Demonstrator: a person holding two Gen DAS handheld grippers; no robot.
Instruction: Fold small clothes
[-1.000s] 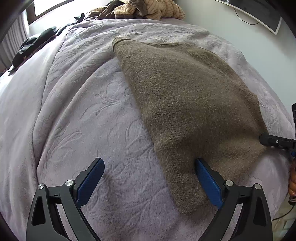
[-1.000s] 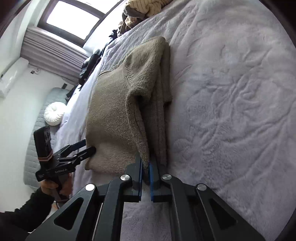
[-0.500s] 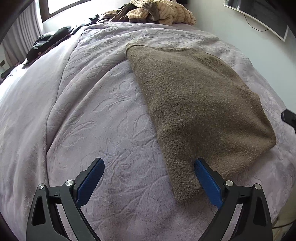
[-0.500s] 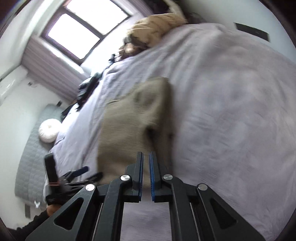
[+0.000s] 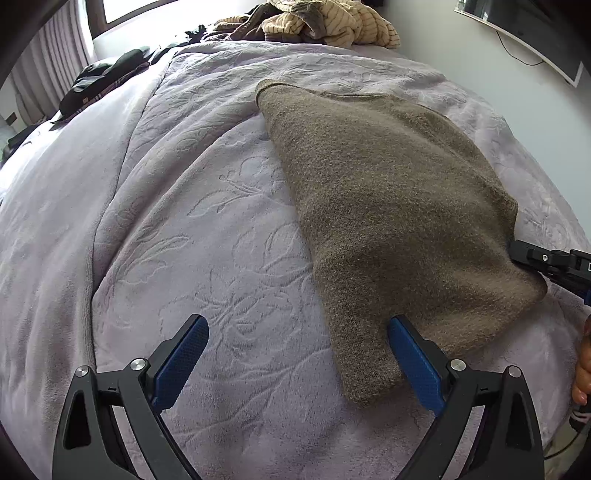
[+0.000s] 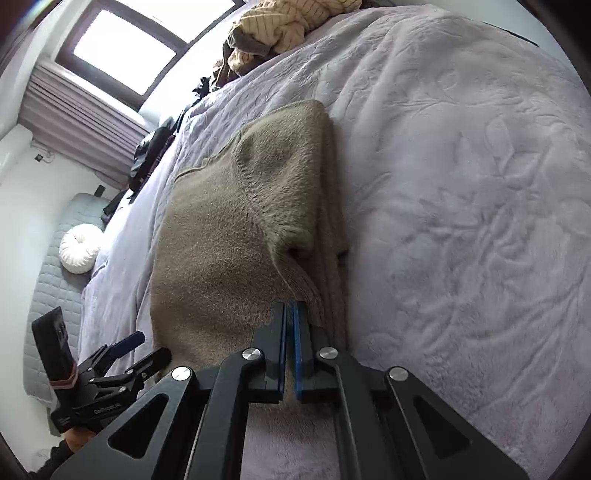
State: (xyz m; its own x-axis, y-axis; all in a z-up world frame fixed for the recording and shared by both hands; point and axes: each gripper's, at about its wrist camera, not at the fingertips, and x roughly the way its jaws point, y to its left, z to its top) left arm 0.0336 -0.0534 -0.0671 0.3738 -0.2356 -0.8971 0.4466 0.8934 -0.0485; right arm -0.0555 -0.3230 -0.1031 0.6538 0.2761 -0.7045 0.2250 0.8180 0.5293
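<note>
A brown fuzzy sweater (image 5: 388, 206) lies folded on the lilac bedspread (image 5: 207, 221), one sleeve laid over its body (image 6: 280, 177). My left gripper (image 5: 297, 354) hangs open over the sweater's near corner, its right pad above the fabric and its left pad above bare bedspread; the right wrist view shows it too (image 6: 151, 345). My right gripper (image 6: 291, 308) is shut, its tips pushed against the sweater's near edge beside the folded sleeve. No fabric shows between its pads. In the left wrist view its tip (image 5: 515, 251) touches the sweater's right edge.
A heap of striped beige and brown clothes (image 5: 325, 22) lies at the bed's far end, with dark garments (image 5: 103, 77) at the far left edge. A grey quilted bench with a white round cushion (image 6: 79, 249) stands beside the bed under the window.
The right gripper drew back from the sweater, then came forward to its edge again, still shut. The left gripper stayed open over the near corner, tilting slightly.
</note>
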